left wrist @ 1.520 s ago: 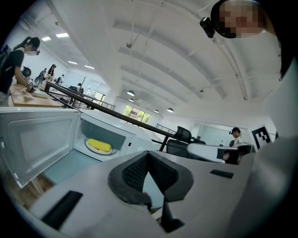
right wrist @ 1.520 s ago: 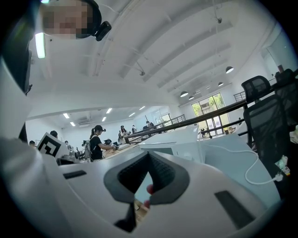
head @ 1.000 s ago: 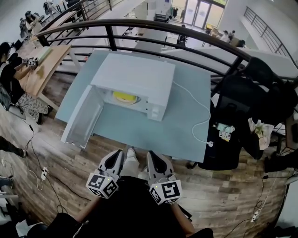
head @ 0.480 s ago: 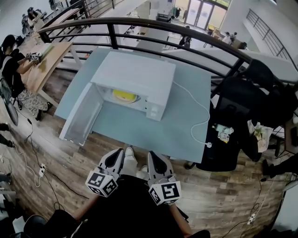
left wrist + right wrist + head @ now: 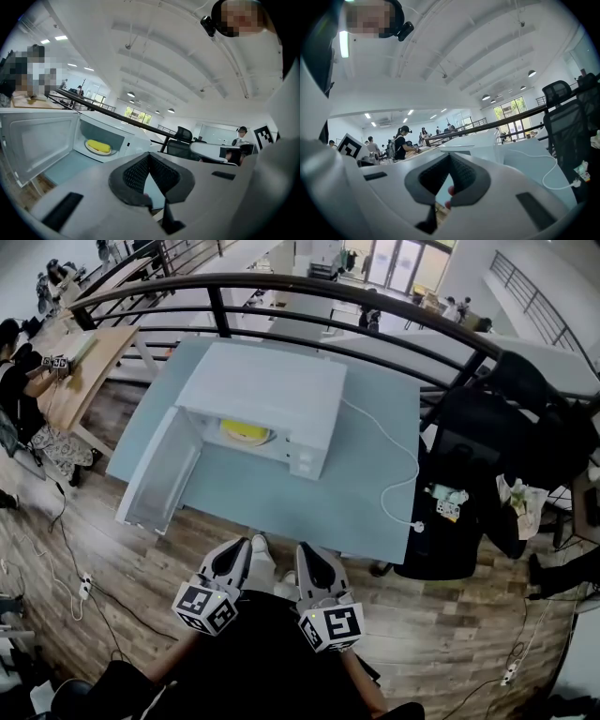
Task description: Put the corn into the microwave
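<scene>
The corn (image 5: 246,432) is lying inside the microwave (image 5: 281,390), on a round white plate (image 5: 96,153). The microwave is sitting on the pale blue table (image 5: 281,502), and its door (image 5: 159,474) is hanging wide open on the left side. The left claw (image 5: 239,544) and the right claw (image 5: 305,547) are being held side by side, close to the person's body and just off the near edge of the table. Both are pointing toward the microwave and are well apart from the corn. Both claws are squeezed closed, and neither one is gripping anything. The left gripper view is looking right into the open microwave, so it is showing the yellow corn on its plate. The right gripper view is showing the outside of the microwave, a white cord (image 5: 548,174) lying on the table, and a black chair (image 5: 567,126). The head view is showing both claws together.
</scene>
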Demonstrator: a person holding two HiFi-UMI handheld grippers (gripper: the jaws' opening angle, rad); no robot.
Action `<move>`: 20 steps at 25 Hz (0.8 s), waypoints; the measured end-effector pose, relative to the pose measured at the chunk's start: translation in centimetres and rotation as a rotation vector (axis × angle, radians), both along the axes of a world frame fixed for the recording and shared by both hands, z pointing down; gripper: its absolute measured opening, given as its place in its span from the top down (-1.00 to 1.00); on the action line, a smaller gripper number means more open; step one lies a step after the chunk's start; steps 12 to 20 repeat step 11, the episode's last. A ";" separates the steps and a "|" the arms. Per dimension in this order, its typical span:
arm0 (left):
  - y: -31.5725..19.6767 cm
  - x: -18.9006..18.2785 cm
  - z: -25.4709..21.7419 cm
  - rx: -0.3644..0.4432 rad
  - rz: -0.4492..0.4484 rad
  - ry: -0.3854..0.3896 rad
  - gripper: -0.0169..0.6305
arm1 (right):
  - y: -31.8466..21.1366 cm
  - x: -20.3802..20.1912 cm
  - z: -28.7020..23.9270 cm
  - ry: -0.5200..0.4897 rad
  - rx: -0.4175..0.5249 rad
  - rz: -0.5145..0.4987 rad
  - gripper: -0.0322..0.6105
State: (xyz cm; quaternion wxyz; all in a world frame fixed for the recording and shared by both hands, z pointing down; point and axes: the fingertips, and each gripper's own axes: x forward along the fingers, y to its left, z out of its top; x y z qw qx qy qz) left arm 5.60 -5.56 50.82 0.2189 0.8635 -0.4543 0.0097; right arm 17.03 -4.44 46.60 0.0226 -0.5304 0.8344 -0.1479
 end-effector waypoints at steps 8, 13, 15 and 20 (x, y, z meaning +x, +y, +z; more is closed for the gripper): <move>-0.5 0.4 0.5 -0.023 0.011 0.002 0.94 | -0.5 0.2 0.2 -0.004 -0.006 0.003 0.88; -0.5 0.3 0.5 -0.023 0.010 0.000 0.94 | -0.6 0.0 0.2 -0.002 -0.012 -0.003 0.88; -0.5 0.3 0.5 -0.023 0.010 0.000 0.94 | -0.6 0.0 0.2 -0.002 -0.012 -0.003 0.88; -0.5 0.3 0.5 -0.023 0.010 0.000 0.94 | -0.6 0.0 0.2 -0.002 -0.012 -0.003 0.88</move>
